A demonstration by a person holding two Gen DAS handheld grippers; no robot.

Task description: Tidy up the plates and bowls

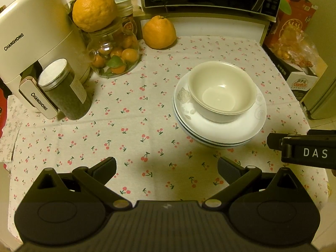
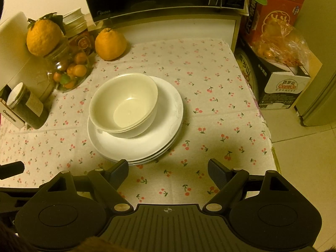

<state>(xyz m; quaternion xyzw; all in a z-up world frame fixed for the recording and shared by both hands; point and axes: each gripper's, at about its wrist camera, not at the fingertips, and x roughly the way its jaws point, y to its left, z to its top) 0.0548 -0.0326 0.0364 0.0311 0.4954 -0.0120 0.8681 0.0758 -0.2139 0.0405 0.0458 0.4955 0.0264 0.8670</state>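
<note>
Hovering wide open and empty, the right claw [image 2: 168, 171] hangs just short of the plates [image 2: 134, 147]; the left claw [image 1: 167, 168], equally agape and empty, sits farther from the plates. Nested bowls [image 2: 124, 103] rest off-centre on the plates, which stand mid-tabletop [image 2: 220, 126]. Beyond the plates sit a fruit jar [image 1: 114, 56] and a dark tin [image 1: 63, 90]. Nudging the plates' rim could likely slide the bowls off, since they sit crowded toward one edge.
</note>
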